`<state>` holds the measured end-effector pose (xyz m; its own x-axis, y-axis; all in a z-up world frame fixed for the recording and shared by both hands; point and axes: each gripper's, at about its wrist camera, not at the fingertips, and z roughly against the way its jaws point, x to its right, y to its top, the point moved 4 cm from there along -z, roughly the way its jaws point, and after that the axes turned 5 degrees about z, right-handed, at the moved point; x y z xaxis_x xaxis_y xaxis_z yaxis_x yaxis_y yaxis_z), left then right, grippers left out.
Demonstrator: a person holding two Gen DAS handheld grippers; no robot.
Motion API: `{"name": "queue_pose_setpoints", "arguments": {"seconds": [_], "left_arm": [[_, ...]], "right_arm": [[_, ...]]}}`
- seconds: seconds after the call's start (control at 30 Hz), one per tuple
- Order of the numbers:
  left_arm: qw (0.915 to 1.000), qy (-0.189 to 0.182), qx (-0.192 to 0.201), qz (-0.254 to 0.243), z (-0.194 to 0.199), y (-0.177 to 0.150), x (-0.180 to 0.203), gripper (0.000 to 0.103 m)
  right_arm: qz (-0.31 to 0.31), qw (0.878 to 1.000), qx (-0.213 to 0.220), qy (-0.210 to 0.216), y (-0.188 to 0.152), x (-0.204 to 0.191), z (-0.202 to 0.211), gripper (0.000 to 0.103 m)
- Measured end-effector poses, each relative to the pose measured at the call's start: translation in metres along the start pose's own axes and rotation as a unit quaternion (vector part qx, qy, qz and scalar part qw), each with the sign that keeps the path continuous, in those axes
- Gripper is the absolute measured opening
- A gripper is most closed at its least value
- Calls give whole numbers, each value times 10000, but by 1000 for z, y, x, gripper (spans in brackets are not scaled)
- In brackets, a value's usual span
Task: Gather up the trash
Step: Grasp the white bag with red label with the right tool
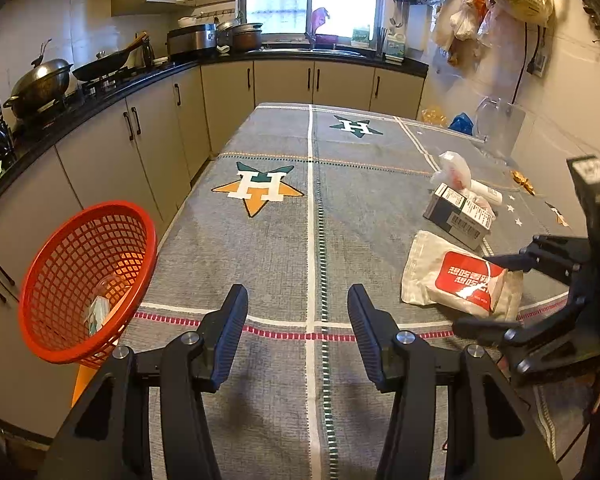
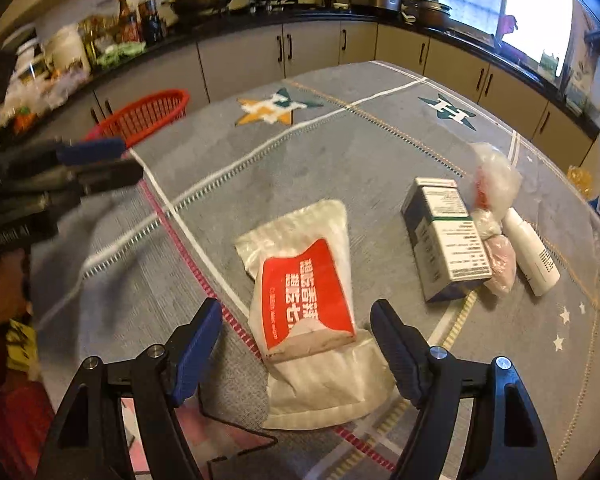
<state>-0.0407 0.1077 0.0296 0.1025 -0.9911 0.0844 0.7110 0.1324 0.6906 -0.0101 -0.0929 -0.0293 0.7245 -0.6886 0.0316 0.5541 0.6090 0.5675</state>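
Kitchen counter under grey cloth: packet [image 2: 306,312] flat, just ahead of and between spread right gripper [image 2: 296,344] jaws, untouched, long axis along the pointing line; left gripper [image 1: 298,328] half spread, empty, farther off, beside red basket [image 1: 40,280].

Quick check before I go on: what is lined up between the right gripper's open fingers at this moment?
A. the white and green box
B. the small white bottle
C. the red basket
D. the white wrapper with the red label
D: in the right wrist view the white wrapper with the red label lies on the tablecloth between the open fingers of the right gripper, not yet pinched.
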Motion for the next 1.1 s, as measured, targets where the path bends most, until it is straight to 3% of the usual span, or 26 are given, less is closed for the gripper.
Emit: {"name": "queue_pose_setpoints", "arguments": {"seconds": [0.03, 0.13, 0.23, 0.3, 0.43, 0.5, 0.57, 0.7, 0.77, 0.87, 0.93, 1.1], "left_arm": [[10000, -17, -17, 11, 0, 0, 0, 51], [9999, -107, -95, 17, -2, 1, 4, 51], [9996, -217, -173, -10, -2, 5, 12, 51], [9993, -297, -236, -32, -3, 8, 19, 52], [9986, -401, -332, -91, -8, 15, 37, 55], [9985, -405, -347, -147, -11, 16, 47, 56], [9983, -391, -374, -200, -14, 16, 53, 56], [9978, -387, -443, -294, -20, 17, 63, 56], [9976, -406, -484, -274, -23, 19, 65, 56], [9972, -466, -549, -178, -27, 24, 66, 59], [9966, -536, -615, -82, -31, 28, 68, 60], [9937, -754, -813, 144, -44, 40, 87, 60]], "right_arm": [[19, 10000, -10, -55, -1, -1, -2, 59], [-137, 9998, 108, -38, -6, 3, 2, 52], [-625, 9963, 575, 161, -9, 21, 22, 51], [-1197, 9869, 1041, 288, -12, 47, 43, 51], [-2301, 9637, 1329, -275, -26, 106, 59, 51], [-2778, 9518, 1111, -681, -37, 129, 52, 51], [-2771, 9510, 859, -1068, -42, 133, 41, 51], [-2305, 9677, 752, -693, -33, 103, 28, 51], [-2163, 9718, 942, 30, -27, 87, 29, 51], [-2256, 9670, 1165, 225, -27, 86, 37, 51], [-2561, 9576, 1282, 295, -34, 98, 40, 51], [-3192, 9354, 1517, -93, -49, 122, 54, 51]]}}
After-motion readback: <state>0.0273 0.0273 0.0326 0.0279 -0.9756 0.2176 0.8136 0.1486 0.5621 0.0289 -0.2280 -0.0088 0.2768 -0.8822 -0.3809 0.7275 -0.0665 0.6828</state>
